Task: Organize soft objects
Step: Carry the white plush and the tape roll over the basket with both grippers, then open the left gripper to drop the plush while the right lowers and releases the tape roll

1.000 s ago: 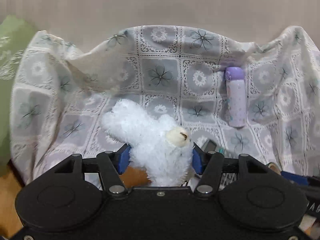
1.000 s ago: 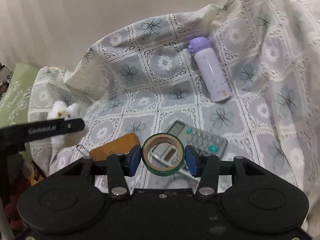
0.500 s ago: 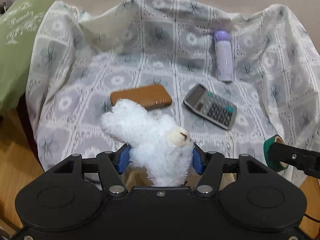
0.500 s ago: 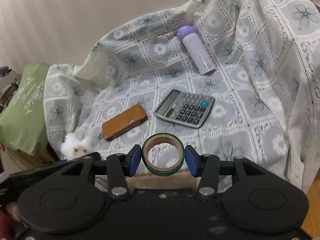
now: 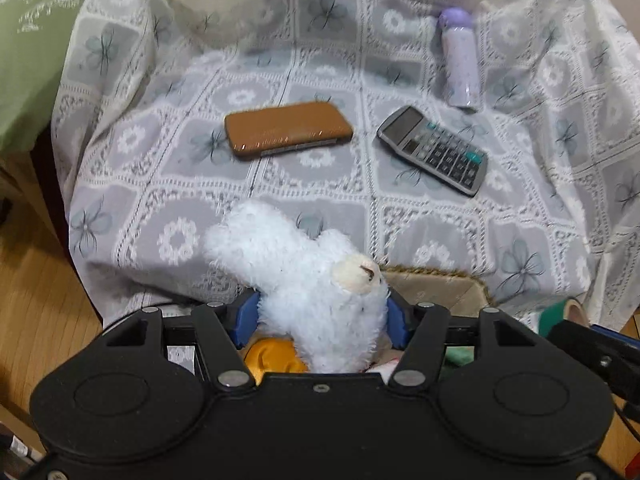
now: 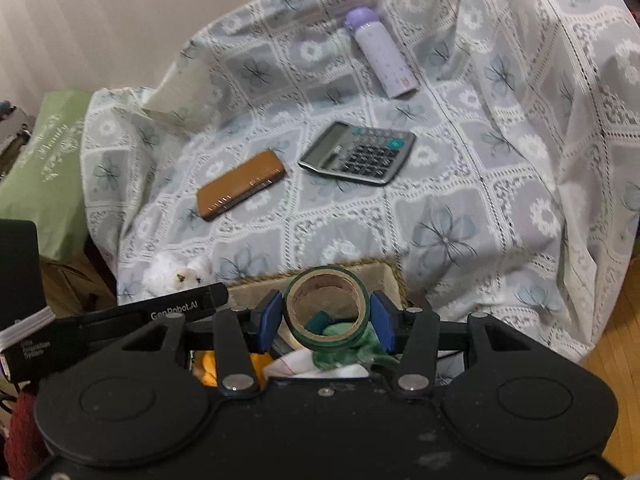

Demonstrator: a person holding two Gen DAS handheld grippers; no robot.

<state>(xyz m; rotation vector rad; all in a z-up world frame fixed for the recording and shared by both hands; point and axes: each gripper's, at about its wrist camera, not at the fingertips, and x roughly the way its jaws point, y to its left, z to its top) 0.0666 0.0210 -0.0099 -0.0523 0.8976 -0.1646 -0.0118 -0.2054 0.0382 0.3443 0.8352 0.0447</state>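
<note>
A fluffy white plush toy [image 5: 320,280] sticks up between the blue pads of my left gripper [image 5: 318,316], which is shut on it. My right gripper [image 6: 326,318] is shut on a green tape roll [image 6: 320,340]. Both hover over a fabric basket with a braided rim [image 6: 260,282] at the front edge of the covered seat. Inside the basket lie green soft pieces [image 6: 352,350], a white cloth and something orange [image 5: 272,356]. The right wrist view shows the plush toy [image 6: 176,274] at lower left. The tape roll [image 5: 556,314] shows at the right of the left wrist view.
On the flower-patterned cloth [image 5: 160,200] lie a brown case [image 5: 288,130], a grey calculator [image 5: 434,150] and a purple bottle [image 5: 458,60]. A green cushion [image 5: 28,40] sits to the left. Wooden floor shows on both sides.
Both grippers have drawn back from the covered seat and sunk a little, each keeping its load. The basket has come into view beneath them.
</note>
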